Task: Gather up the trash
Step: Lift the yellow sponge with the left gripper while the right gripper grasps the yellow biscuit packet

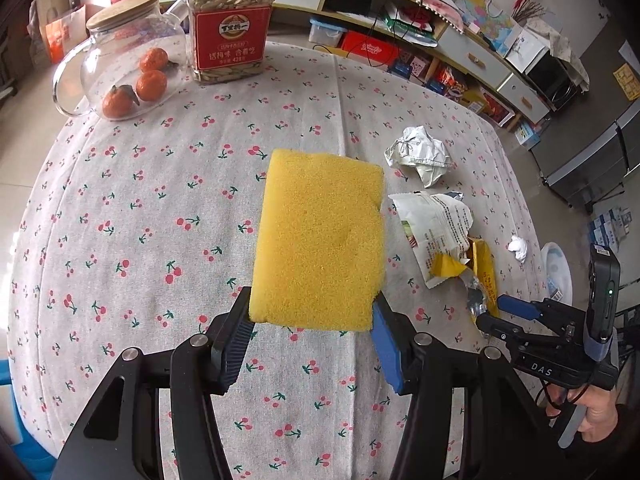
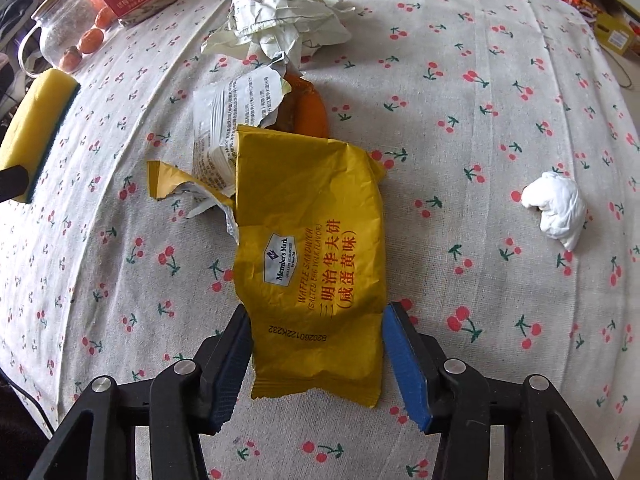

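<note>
Because the yellow wrapper [image 2: 316,256] lying flat on the table [image 2: 480,120] looks light, thin and slippery, the right claw [image 2: 318,354], half-open astride its near end, should pinch there; the left claw [image 1: 312,328] grips a sponge [image 1: 320,240].

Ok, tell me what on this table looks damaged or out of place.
Litter lies loose on the tablecloth: a yellow wrapper torn open between the right claw pads, a ripped white packet beside it, crumpled paper behind, and a white tissue wad lying apart.
</note>
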